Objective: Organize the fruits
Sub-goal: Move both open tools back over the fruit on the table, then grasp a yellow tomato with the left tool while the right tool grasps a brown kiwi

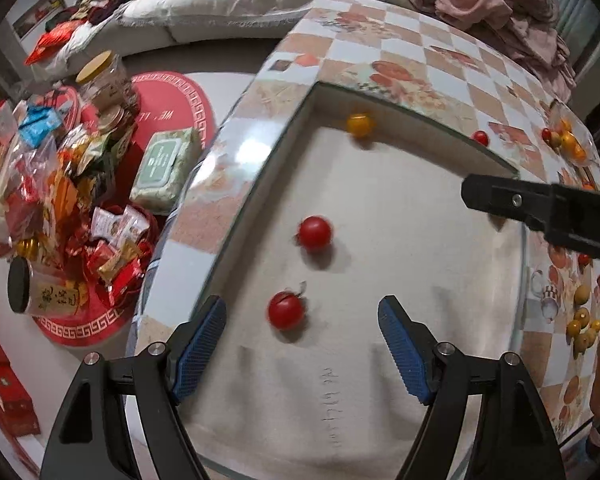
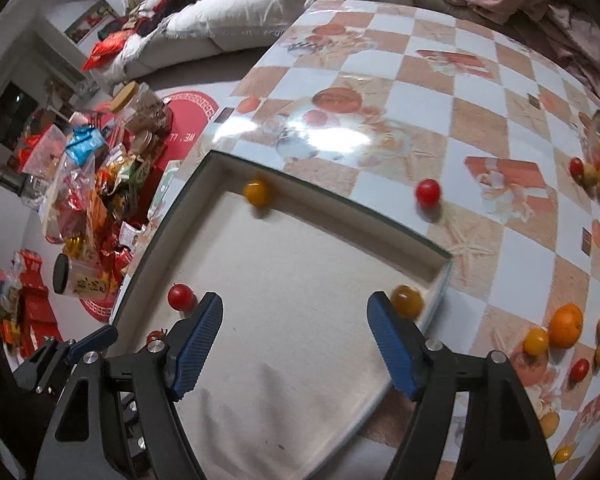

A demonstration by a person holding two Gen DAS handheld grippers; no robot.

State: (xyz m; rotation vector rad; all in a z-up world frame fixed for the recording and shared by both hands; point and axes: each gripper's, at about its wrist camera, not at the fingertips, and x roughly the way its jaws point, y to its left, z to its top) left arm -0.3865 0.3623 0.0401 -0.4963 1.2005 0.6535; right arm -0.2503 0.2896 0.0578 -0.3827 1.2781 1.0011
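Four small fruits are sitting in the shallow white tray point(image 2: 300, 320): two red cherry tomatoes point(image 1: 315, 233) point(image 1: 286, 311), a yellow one point(image 2: 257, 192) against the rim at twelve o'clock, and an orange-yellow one point(image 2: 407, 301) in the three o'clock corner. More are lying loose on the checkered table point(image 2: 480, 120), a red tomato point(image 2: 427, 192) just past the rim and a cluster with an orange point(image 2: 566, 325) at four o'clock. The left gripper point(image 1: 302, 344) is hovering over the tray with its fingers spread and holding nothing; the right gripper point(image 2: 294, 340) is likewise standing open and empty. These fruits are looking light, smooth, round and thin-skinned, so they are likely to roll and bruise; pinching each gently across its widest middle seems safest.
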